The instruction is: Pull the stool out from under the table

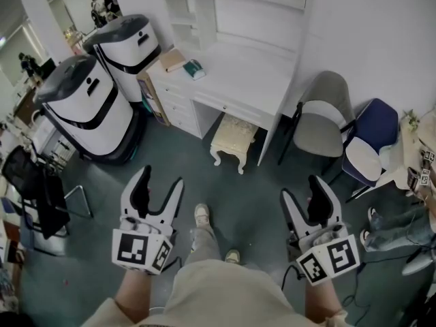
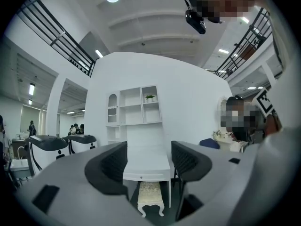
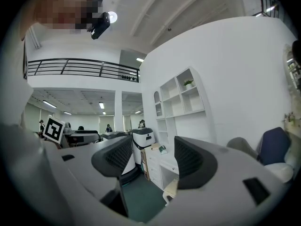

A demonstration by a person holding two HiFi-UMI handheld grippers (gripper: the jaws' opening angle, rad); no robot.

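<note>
Shelf unit (image 2: 134, 106) over the table (image 1: 245, 73) has a little potted plant (image 2: 149, 97) in its top right cubby. Left gripper (image 1: 161, 179) and right gripper (image 1: 302, 188) both have jaws spread apart with nothing in them, and the stool (image 1: 234, 139) sits well ahead, half tucked under the table, dead ahead of the left one. Dark green floor (image 1: 170, 148), two big white machines (image 1: 88, 107) off past the left gripper, grey chair (image 1: 325, 118) and blue chair (image 1: 375, 131) ahead of the right one.

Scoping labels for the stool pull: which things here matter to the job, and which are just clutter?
Job:
- stool, partly under the white table
- left claw and right claw, both open and empty

Lying about:
- grey chair
- blue chair
- white machines
- book on the tabletop
</note>
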